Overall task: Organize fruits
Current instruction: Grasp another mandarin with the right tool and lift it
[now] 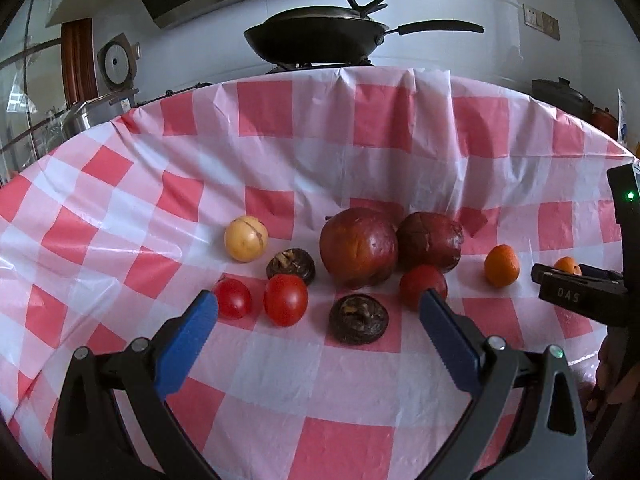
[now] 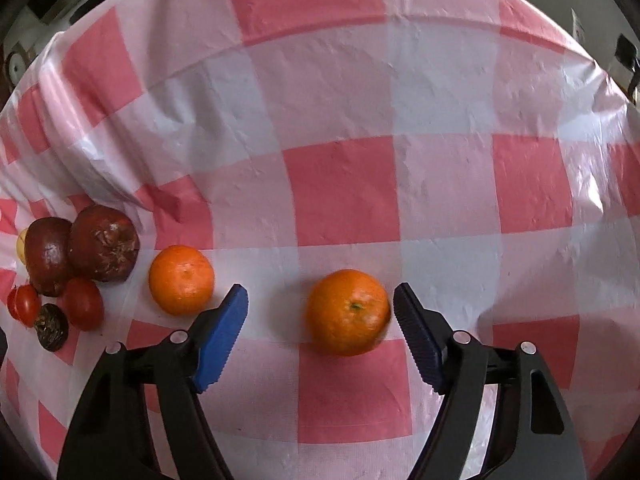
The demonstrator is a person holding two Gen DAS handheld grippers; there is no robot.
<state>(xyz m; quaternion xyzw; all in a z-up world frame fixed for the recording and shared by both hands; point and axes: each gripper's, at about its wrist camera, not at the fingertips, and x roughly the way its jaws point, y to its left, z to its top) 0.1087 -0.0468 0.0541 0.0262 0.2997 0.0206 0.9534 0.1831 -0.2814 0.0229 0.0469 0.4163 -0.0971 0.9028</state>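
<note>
Lettering reading "DAS" shows in raised characters on the black body of the right gripper (image 1: 576,280) where it enters the left wrist view from the right edge. In the right wrist view that gripper's blue-padded fingers (image 2: 224,332) stand apart, with a round orange mandarin (image 2: 347,312) lying on the cloth between them, nearer the right finger; no pad clearly presses on it. The left gripper (image 1: 320,312) also has its blue fingers (image 1: 188,344) spread wide and empty, above the red-and-white checked plastic cloth (image 1: 320,396) that covers the counter. Just beyond them lie three glossy red tomatoes (image 1: 285,299) and two dark brown, wrinkled, flattish fruits (image 1: 359,319), one between the fingertips and one further back. Behind these sit two large dark red, leathery pomegranates (image 1: 359,246) touching side by side, and one pale yellow round fruit (image 1: 245,238) off to the left. A second orange mandarin (image 1: 501,265) rests to the right of the cluster, apart from it. Beyond the cloth's far edge a black wok with a long handle (image 1: 316,38) stands on a stove.
</note>
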